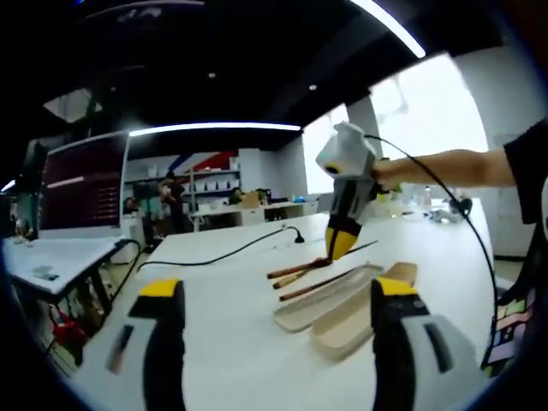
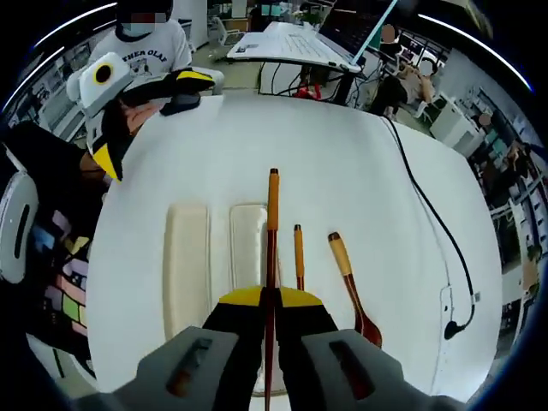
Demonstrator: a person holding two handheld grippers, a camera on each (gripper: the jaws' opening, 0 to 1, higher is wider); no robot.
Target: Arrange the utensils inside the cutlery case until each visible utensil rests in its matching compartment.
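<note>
A wide white counter (image 2: 342, 171) is seen in an office-like room with ceiling strip lights, a monitor (image 1: 81, 180) and shelving beyond. A black cable (image 2: 428, 231) is laid along one side of the counter; most of the surface around the utensils is bare. Two cream case halves (image 2: 187, 265) lie side by side near the middle, both seen without utensils inside. A chopstick (image 2: 272, 248) is gripped between the closed fingers of the right gripper (image 2: 267, 301). A shorter stick (image 2: 298, 254) and a wooden spoon (image 2: 349, 287) rest just beside the case. The left gripper (image 1: 278, 295) is held with fingers wide apart, holding nothing.
</note>
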